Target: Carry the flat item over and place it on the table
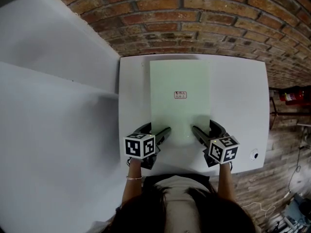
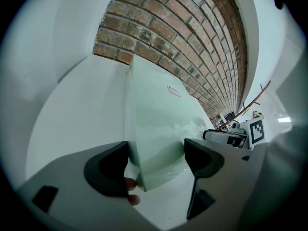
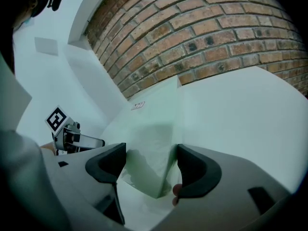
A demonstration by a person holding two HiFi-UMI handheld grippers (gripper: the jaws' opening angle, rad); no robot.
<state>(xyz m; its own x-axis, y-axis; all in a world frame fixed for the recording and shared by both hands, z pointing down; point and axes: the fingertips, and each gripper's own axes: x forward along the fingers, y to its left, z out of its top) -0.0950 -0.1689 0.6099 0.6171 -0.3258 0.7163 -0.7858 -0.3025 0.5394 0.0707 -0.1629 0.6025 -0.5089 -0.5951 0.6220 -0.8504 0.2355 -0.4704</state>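
Pale green and thin, the sheet (image 1: 180,106) lies lengthwise down the middle of the white desk (image 1: 238,106). Its far edge is close to the brick wall (image 1: 194,18) at the top of the head view, and a small label (image 1: 180,95) sits near its centre. It looks to be resting flat, so the placing seems all but done.

The left gripper (image 1: 156,130) is at the sheet's near-left corner and the right gripper (image 1: 204,127) at its near-right corner, both low in the frame. Each gripper's own view shows its jaws spread wide with a corner of the sheet in the gap between them. Neither pair presses on the sheet, so nothing is clamped.

I'd say the risk now is in backing away. With a corner inside each open gripper, a pull-back that isn't straight could catch an edge and skew the sheet or drag it toward the near edge of the desk. If one side drew off before the other, the sheet could swing round. It looks smooth and may be brittle, so a knocked corner could chip. I can't tell whether the near edge is fully down on the desk.
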